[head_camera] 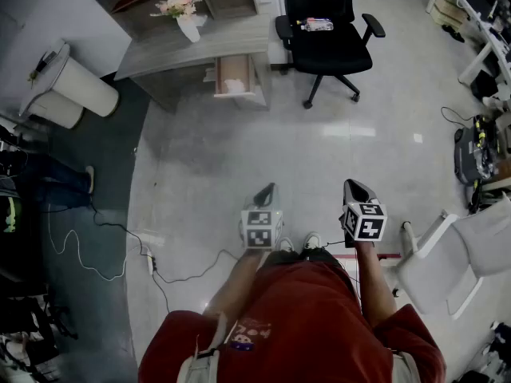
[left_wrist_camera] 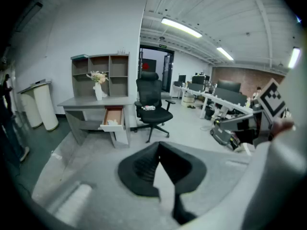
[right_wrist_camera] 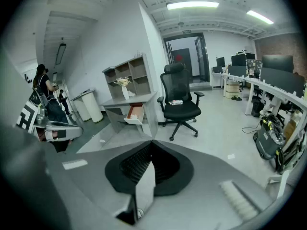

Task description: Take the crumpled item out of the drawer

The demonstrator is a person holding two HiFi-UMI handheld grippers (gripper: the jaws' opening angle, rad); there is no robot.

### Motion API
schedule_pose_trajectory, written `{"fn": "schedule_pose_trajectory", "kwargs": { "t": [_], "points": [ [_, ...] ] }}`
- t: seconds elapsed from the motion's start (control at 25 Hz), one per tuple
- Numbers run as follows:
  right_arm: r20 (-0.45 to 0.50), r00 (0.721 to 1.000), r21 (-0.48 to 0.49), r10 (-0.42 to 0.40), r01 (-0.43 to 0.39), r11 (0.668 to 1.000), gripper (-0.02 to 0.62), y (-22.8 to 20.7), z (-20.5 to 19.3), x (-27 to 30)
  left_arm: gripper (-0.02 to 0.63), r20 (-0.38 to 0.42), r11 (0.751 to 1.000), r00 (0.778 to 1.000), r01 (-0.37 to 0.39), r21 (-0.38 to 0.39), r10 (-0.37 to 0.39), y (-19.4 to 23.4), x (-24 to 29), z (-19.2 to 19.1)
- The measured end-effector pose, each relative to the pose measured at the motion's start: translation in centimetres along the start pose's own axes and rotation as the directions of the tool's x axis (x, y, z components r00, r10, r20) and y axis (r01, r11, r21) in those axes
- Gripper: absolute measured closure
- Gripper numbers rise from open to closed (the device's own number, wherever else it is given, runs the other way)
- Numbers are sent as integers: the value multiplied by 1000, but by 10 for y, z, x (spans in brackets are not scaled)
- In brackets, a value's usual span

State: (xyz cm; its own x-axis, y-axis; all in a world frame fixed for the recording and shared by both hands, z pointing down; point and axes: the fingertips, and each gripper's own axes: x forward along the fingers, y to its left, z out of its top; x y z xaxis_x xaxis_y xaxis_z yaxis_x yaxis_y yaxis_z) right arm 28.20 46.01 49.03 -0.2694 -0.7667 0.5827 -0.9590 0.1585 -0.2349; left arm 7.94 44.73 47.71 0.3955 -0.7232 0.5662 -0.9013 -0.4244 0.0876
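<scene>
Far ahead, a grey desk [head_camera: 192, 50] has one drawer [head_camera: 237, 78] pulled open. A white crumpled item [head_camera: 235, 86] lies at the drawer's front end. The drawer [left_wrist_camera: 113, 118] and the item [left_wrist_camera: 112, 123] also show small in the left gripper view, and the drawer [right_wrist_camera: 134, 114] with the item [right_wrist_camera: 131, 118] in the right gripper view. My left gripper [head_camera: 264, 192] and right gripper [head_camera: 354, 188] are held side by side at waist height, well short of the desk. Both point toward it. The left gripper [left_wrist_camera: 159, 146] and right gripper [right_wrist_camera: 152, 144] each have jaws closed to a point, holding nothing.
A black office chair [head_camera: 326, 38] stands right of the drawer. A vase of flowers [head_camera: 182, 13] sits on the desk, white bins [head_camera: 73, 88] stand to its left. A cable [head_camera: 120, 246] trails on the floor left of me. A white chair [head_camera: 459, 258] is at my right.
</scene>
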Motion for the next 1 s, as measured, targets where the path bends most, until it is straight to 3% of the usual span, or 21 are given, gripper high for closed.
{"fn": "schedule_pose_trajectory", "kwargs": {
  "t": [0.32, 1.0],
  "points": [
    [18, 999, -33, -28, 29, 999, 594, 32, 4, -7, 607, 20, 999, 1000, -19, -32, 20, 37, -26, -3],
    [55, 997, 10, -49, 49, 999, 594, 107, -2, 12, 607, 35, 999, 999, -5, -33, 6, 105, -55, -19]
  ]
}}
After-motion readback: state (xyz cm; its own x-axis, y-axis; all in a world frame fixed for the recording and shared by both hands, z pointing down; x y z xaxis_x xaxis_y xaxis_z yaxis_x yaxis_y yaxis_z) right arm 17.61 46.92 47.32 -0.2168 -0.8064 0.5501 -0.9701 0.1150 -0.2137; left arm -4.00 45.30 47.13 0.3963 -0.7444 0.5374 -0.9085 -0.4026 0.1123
